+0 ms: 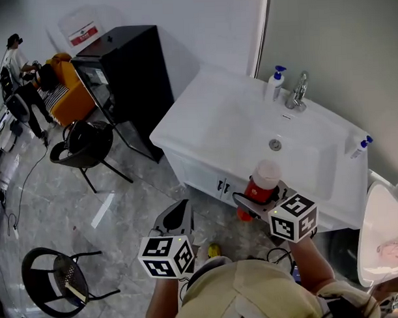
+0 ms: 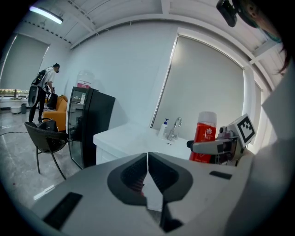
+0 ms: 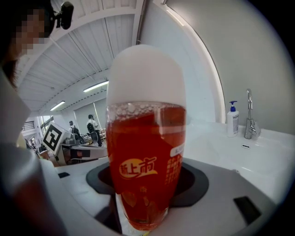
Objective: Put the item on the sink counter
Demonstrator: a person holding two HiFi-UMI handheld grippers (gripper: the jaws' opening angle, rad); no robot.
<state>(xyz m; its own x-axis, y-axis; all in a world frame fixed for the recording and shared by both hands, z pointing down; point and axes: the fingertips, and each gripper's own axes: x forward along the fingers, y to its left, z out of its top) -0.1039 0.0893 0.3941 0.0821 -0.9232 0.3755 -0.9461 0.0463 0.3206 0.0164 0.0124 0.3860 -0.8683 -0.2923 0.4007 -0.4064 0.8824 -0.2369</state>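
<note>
A red bottle point(image 1: 260, 188) with a white rounded cap is held upright in my right gripper point(image 1: 258, 200), just in front of the white sink counter point(image 1: 204, 116). It fills the right gripper view as the red bottle point(image 3: 146, 147), with liquid and yellow print, clamped between the jaws. From the left gripper view the same red bottle point(image 2: 204, 136) shows at the right, in front of the counter. My left gripper point(image 1: 178, 222) hangs lower left of the counter, its jaws closed together with nothing between them; in its own view the left gripper point(image 2: 147, 177) shows no gap.
On the counter stand a faucet point(image 1: 297, 91), a pump bottle point(image 1: 274, 82) and a second small bottle point(image 1: 360, 147) at the right edge. A black cabinet point(image 1: 121, 79) stands left of the sink, chairs point(image 1: 84, 147) on the marble floor, a toilet point(image 1: 383, 237) at the right. People point(image 1: 20, 70) are at far left.
</note>
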